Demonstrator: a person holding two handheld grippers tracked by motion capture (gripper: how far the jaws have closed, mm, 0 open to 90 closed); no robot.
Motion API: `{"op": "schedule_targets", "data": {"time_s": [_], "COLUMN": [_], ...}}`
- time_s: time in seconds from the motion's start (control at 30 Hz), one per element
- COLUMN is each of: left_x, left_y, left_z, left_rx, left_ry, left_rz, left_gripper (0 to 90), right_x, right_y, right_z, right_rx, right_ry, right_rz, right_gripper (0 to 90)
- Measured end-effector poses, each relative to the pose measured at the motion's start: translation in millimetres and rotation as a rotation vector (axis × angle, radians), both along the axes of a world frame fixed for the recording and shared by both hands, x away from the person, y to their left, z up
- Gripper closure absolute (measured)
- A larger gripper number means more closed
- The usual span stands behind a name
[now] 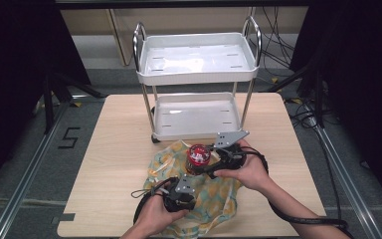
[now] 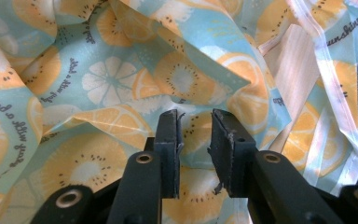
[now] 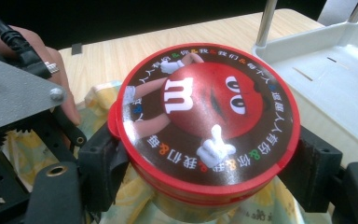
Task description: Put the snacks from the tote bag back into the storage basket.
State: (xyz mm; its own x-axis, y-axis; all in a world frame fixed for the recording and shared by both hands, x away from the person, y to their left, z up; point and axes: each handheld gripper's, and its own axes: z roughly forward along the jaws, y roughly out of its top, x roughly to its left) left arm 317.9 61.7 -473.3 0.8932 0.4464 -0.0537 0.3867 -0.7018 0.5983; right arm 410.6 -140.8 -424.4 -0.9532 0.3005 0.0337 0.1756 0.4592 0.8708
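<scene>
High view showed a red-lidded candy tub (image 1: 198, 155) standing on a lemon-print cloth (image 1: 219, 191) near the desk's (image 1: 114, 149) 6 o'clock edge, with a white two-tier cart (image 1: 196, 64) at 12 o'clock. The right tongs (image 1: 210, 169) clasped the tub from its 3 o'clock side. The left tongs (image 2: 195, 140) hung slightly parted over the cloth's folds, gripping nothing.

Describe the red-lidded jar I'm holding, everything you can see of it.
The jar is a round tub with a glossy red lid printed with a red candy character, a white "m" and a ring of coloured Chinese text. It stands upright on the citrus-print cloth, near the white cart. The right gripper clamps its body just under the lid, one jaw each side.
</scene>
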Motion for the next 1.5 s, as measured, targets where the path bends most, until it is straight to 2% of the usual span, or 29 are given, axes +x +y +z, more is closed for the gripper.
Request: {"op": "schedule_targets", "data": {"time_s": [0.07, 0.1, 0.17, 0.2, 0.23, 0.27, 0.3, 0.37, 0.43, 0.47, 0.53, 0.57, 0.63, 0.67, 0.7, 0.77, 0.87, 0.9, 0.93, 1.0, 1.03, 1.17, 1.23, 1.3, 1.33, 1.37, 1.43, 1.47, 1.5], "left_x": [0.4, 0.6, 0.7, -0.1, 0.0, -1.2, 0.4, -2.4, -1.9, -2.2, -1.9, -1.9, -0.9, -0.8, 0.5, 1.0, 1.9, 2.5, 3.8, 5.1, 5.5, 6.8, 7.5, 8.0, 8.3, 8.4, 9.4, 9.7, 10.1], "left_y": [0.2, 0.7, 1.2, 1.2, 1.8, 1.1, 3.3, 2.8, 5.7, 6.5, 10.2, 11.4, 15.4, 17.2, 19.5, 22.5, 25.5, 26.1, 27.2, 29.0, 29.6, 34.4, 36.9, 38.0, 39.1, 39.3, 40.7, 41.2, 41.4], "left_z": [0.0, 1.0, 1.9, 2.0, 3.2, 3.4, 5.9, 7.9, 11.3, 12.4, 16.8, 17.8, 22.0, 23.3, 24.7, 26.4, 27.4, 27.5, 27.9, 29.1, 30.0, 33.9, 34.9, 34.3, 35.2, 34.6, 34.6, 34.8, 34.1], "left_rx": [-0.002, 0.006, 0.004, -0.011, -0.008, -0.034, -0.014, -0.058, -0.064, -0.081, -0.084, -0.106, -0.113, -0.125, -0.122, -0.14, -0.148, -0.151, -0.154, -0.168, -0.181, -0.192, -0.201, -0.221, -0.213, -0.22, -0.207, -0.206, -0.2], "left_ry": [0.001, -0.017, -0.022, -0.007, -0.011, -0.012, -0.032, -0.032, -0.044, -0.051, -0.073, -0.072, -0.1, -0.101, -0.12, -0.128, -0.142, -0.141, -0.158, -0.174, -0.173, -0.199, -0.215, -0.228, -0.237, -0.234, -0.236, -0.226, -0.243], "left_rz": [-0.006, -0.011, -0.013, 0.003, 0.004, 0.028, 0.003, 0.048, 0.041, 0.052, 0.06, 0.068, 0.079, 0.09, 0.094, 0.102, 0.113, 0.116, 0.111, 0.132, 0.138, 0.154, 0.168, 0.191, 0.196, 0.212, 0.216, 0.212, 0.221], "left_gripper": [71.5, 71.4, 71.1, 70.6, 70.0, 69.4, 68.8, 66.8, 64.6, 63.9, 61.7, 60.0, 57.4, 56.3, 54.8, 50.5, 49.7, 48.7, 47.7, 46.3, 45.1, 43.0, 42.4, 41.8, 41.6, 41.4, 41.1, 41.1, 41.1], "right_x": [1.7, 2.1, 3.2, 3.7, 4.7, 5.1, 5.5, 5.5, 6.9, 7.2, 7.8, 8.4, 8.5, 10.1, 10.1, 11.5, 12.5, 14.0, 14.8, 16.5, 16.0, 19.8, 20.4, 22.5, 22.8, 22.6, 25.1, 24.9, 26.4], "right_y": [0.6, 0.8, 0.9, 1.1, 0.3, 0.2, 0.8, 0.5, -0.8, -0.2, -0.8, -1.3, -1.4, -1.4, -1.9, -1.6, -1.6, -1.9, -2.2, -3.1, -3.5, -4.6, -5.1, -4.9, -5.0, -5.3, -5.3, -5.0, -6.4], "right_z": [0.9, 1.3, 3.1, 3.4, 4.6, 5.1, 4.5, 5.0, 6.3, 6.0, 7.1, 8.4, 10.3, 11.0, 12.4, 13.1, 13.3, 13.1, 13.4, 13.6, 13.9, 14.0, 14.7, 14.3, 14.4, 15.0, 15.4, 16.0, 17.8], "right_rx": [0.008, 0.008, 0.003, 0.004, -0.004, -0.006, 0.004, 0.0, -0.014, -0.002, -0.005, -0.008, -0.005, -0.002, -0.011, -0.004, -0.002, 0.002, 0.001, 0.002, 0.0, 0.003, -0.008, -0.004, -0.002, -0.007, -0.004, -0.004, -0.021], "right_ry": [-0.008, -0.011, -0.008, -0.008, -0.007, -0.004, -0.012, -0.002, -0.004, -0.011, -0.015, -0.01, 0.001, -0.022, -0.015, -0.022, -0.01, -0.024, -0.024, -0.029, -0.013, -0.025, -0.006, -0.018, -0.022, -0.005, -0.02, -0.01, -0.021], "right_rz": [-0.001, 0.001, -0.004, -0.004, 0.001, 0.0, -0.005, -0.009, -0.001, -0.007, -0.008, -0.004, -0.01, -0.013, -0.012, -0.015, -0.023, -0.026, -0.026, -0.028, -0.036, -0.047, -0.039, -0.04, -0.049, -0.05, -0.051, -0.059, -0.055], "right_gripper": [26.4, 26.4, 26.4, 26.4, 26.4, 26.4, 26.4, 26.4, 26.4, 26.4, 26.4, 26.4, 26.4, 26.4, 26.4, 26.4, 26.4, 26.4, 26.4, 26.4, 26.4, 26.4, 26.4, 26.4, 26.4, 26.4, 26.4, 26.4, 26.4]}}
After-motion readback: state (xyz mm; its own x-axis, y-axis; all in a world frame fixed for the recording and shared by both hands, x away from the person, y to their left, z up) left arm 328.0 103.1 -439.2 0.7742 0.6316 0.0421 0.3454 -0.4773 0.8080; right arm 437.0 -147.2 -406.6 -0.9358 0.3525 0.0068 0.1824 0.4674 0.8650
